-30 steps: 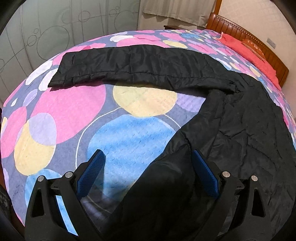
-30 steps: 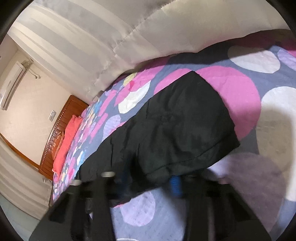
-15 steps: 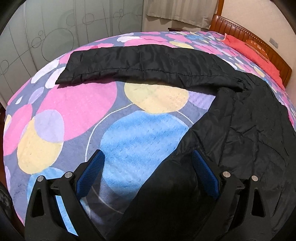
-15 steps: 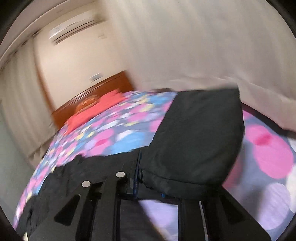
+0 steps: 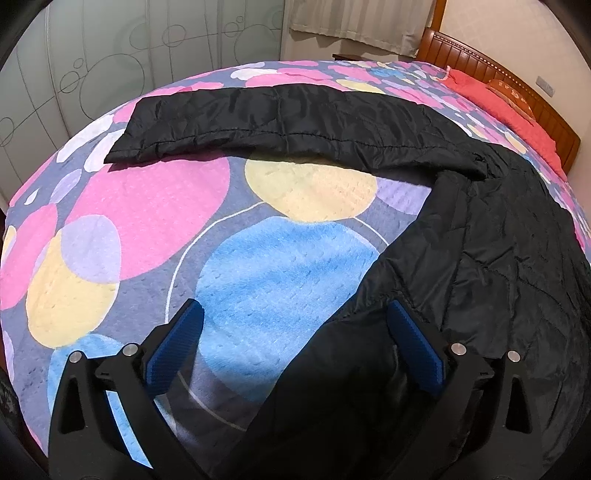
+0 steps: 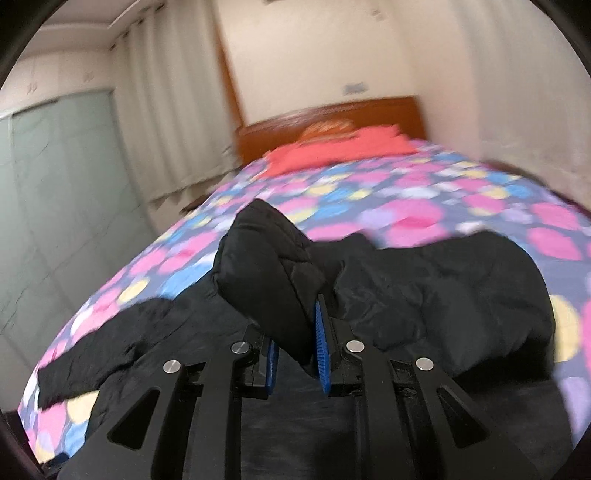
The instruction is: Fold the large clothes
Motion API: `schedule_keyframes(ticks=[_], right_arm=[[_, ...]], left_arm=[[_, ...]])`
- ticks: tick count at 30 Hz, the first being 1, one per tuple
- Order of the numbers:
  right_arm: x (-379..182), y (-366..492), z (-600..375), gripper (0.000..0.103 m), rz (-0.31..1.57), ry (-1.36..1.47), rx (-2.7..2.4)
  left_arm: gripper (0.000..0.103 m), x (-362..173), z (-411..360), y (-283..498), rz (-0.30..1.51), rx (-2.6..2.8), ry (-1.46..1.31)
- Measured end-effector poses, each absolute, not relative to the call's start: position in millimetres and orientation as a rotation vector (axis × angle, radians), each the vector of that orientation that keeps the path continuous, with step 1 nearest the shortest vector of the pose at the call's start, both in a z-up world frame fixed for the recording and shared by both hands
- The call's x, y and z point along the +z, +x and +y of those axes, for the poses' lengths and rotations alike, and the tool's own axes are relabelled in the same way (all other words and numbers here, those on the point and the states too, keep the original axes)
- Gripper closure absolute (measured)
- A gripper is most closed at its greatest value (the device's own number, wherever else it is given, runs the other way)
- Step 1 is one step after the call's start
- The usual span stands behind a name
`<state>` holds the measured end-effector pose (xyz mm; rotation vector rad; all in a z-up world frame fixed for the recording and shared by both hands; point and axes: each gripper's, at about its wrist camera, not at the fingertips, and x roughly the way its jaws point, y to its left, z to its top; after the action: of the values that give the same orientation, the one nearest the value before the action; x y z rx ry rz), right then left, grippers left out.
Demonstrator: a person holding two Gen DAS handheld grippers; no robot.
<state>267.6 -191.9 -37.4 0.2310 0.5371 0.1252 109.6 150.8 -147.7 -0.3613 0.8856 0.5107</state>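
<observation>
1. Jaws, left gripper [image 5: 295, 332]: blue ribbed pads spread wide and opening; a black fabric edge lies between them at lower centre of the left wrist view, beside the right-hand pad, with neither pad pressing on it.
2. Jaws, right gripper [image 6: 295, 339]: nearly together, clamped on a raised fold of the black quilted jacket [image 6: 424, 288] that stands up at the middle of the right wrist view.
3. Jacket, placement: spread on the bed; in the left wrist view its body fills the right and lower right, and one sleeve [image 5: 295, 118] lies flat across the upper middle, cuff toward upper left.
4. Surface: bedspread [image 5: 147, 214], grey-blue ground with large pink, yellow, blue and lilac circles, dimpled plush texture.
5. Room: wooden headboard [image 5: 498, 85] at upper right; coral-red pillow [image 5: 495, 103] below it; frosted panels with circle outlines [image 5: 110, 66] at upper left; pale curtains [image 5: 351, 22] at top.
6. Materials: jacket is shiny, diamond-stitched, lightly padded; gripper bodies matte black with silver pins.
</observation>
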Motion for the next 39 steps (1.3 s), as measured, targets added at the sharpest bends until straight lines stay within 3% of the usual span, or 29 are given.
schedule_keyframes(ticks=[4,6,7,8,10,15,19,22,26,27,29,39], right_arm=[[-75,293,-144,0.084,0.706,0.154,0.22],[-98,298,-135,0.078,0.812,0.12,0.241],[-105,300,-131,0.065,0.854,0.11,0.254],[-112,302,-129,0.046,0.896,0.109,0.28],[-111,293,-129,0.037,0.891,0.133,0.33],[-72,272,-174,0.037,0.775,0.22,0.295],[-50,270,-264,0.037,0.689,0.274,0.045],[-57,281,-334,0.047,0.683,0.294,-0.21],[-94,303,-381,0.049,0.792,0.306,-0.336],[-117,313,-387,0.049,0.881,0.306,-0.327],[-132,312,-386,0.049,0.88,0.289,-0.308],[-94,277,-314,0.047,0.746,0.098,-0.361]], left_arm=[[0.002,-148,150,110,0.887,0.511,-0.359],[0.002,-149,148,111,0.888,0.512,-0.357],[0.002,-149,149,111,0.888,0.512,-0.355],[0.002,-150,148,112,0.888,0.512,-0.354],[0.002,-150,148,113,0.89,0.513,-0.352],[0.002,-151,148,113,0.889,0.513,-0.352],[0.002,-151,148,113,0.891,0.515,-0.347],[0.002,-152,149,113,0.892,0.517,-0.344],[0.002,-152,148,113,0.893,0.519,-0.34],[0.002,-153,148,113,0.894,0.519,-0.338],[0.002,-153,148,114,0.897,0.521,-0.334],[0.002,-153,147,115,0.902,0.526,-0.323]])
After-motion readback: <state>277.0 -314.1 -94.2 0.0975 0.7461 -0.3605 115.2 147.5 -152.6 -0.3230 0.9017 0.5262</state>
